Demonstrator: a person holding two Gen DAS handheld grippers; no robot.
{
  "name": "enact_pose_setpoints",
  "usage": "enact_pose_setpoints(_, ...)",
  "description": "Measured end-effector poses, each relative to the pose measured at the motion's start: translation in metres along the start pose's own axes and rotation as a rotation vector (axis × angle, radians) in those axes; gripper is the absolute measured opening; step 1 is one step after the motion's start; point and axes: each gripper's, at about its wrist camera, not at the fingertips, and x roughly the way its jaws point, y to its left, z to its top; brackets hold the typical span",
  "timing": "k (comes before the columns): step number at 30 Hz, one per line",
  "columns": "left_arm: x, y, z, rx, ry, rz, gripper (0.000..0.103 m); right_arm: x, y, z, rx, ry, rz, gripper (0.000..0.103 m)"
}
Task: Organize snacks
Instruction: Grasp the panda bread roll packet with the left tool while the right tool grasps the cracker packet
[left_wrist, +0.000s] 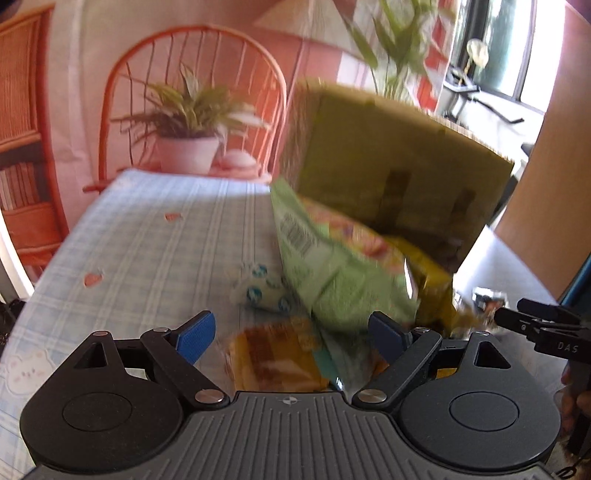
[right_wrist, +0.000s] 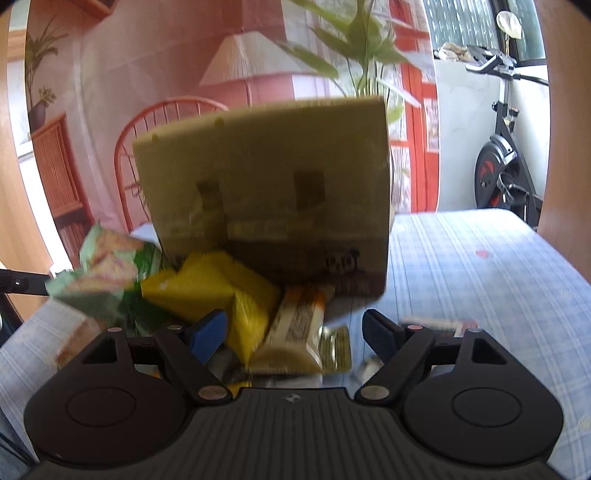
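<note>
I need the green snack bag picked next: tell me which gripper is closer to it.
Left. The left gripper is open with the green snack bag just beyond its fingertips. The right gripper faces the yellow packs; there the bag lies off to its left.

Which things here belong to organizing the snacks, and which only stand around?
For the job:
olive box
green bag
yellow packet
wrapped bar

Only around:
potted plant
red chair
exercise bike

Exercise bike (right_wrist: 506, 162), potted plant (left_wrist: 188, 125), checked tablecloth (left_wrist: 155, 236)
</note>
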Motion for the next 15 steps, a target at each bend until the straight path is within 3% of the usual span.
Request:
enact_pose_setpoints(10,0.028,0.002,-0.029,-0.041,0.080,0.015,0.091,0.011,0.018,-0.044,-0.160,0.099,-0.039,0.083)
enact_pose_setpoints(15,0.027,0.003,-0.030,-0.039,0.082,0.030,0.091,0.018,0.012,-0.052,-0.131,0.114,-0.054,0.081)
